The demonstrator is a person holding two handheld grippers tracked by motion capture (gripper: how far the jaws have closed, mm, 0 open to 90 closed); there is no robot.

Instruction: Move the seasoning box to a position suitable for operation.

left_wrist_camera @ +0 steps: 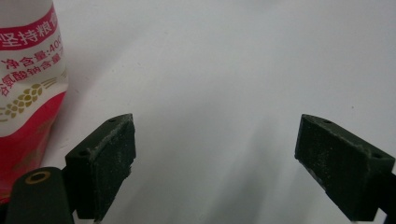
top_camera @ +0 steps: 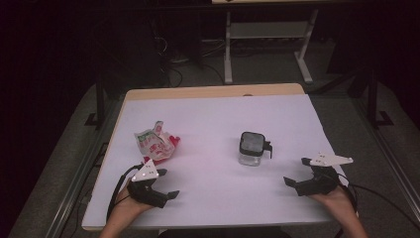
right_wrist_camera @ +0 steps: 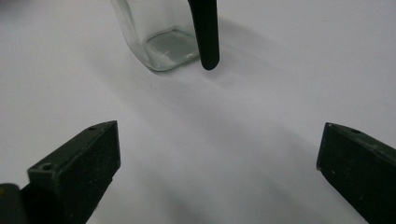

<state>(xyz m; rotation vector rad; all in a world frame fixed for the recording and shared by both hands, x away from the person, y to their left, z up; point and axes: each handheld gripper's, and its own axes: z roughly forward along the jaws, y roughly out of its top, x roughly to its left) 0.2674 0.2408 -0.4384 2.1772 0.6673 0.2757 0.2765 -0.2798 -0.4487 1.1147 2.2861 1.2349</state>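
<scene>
The left gripper [top_camera: 167,184] rests low on the white table [top_camera: 213,198] at its near left, jaws spread wide with nothing between them; in the left gripper view only bare table lies between the two black pads [left_wrist_camera: 109,163]. The right gripper [top_camera: 297,172] sits at the near right, jaws equally wide and empty, pointing in toward the middle of the table.

Taking the glass jar [top_camera: 253,148] as the landmark: it stands upright a little right of centre, long axis vertical, square in section, with a dark lid on top and a black clip handle [right_wrist_camera: 205,32] hanging down the side that faces right. The right gripper is near it, just to the jar's near right. In the right gripper view the jar's clear base [right_wrist_camera: 161,44] and the handle lie straight ahead of the open jaws, slightly left of their midline, still apart from them. That gap looks like the relation the next reach depends on: the right hand is clearly the nearer one and would need to go forward and a touch left.

Well to the left of the jar lies the crumpled red-and-white food packet [top_camera: 156,142], slumped on the table with no clear long axis. The left gripper sits just on the near side of it, and the packet's printed side [left_wrist_camera: 28,84] shows beside its left jaw, not between the pads
</scene>
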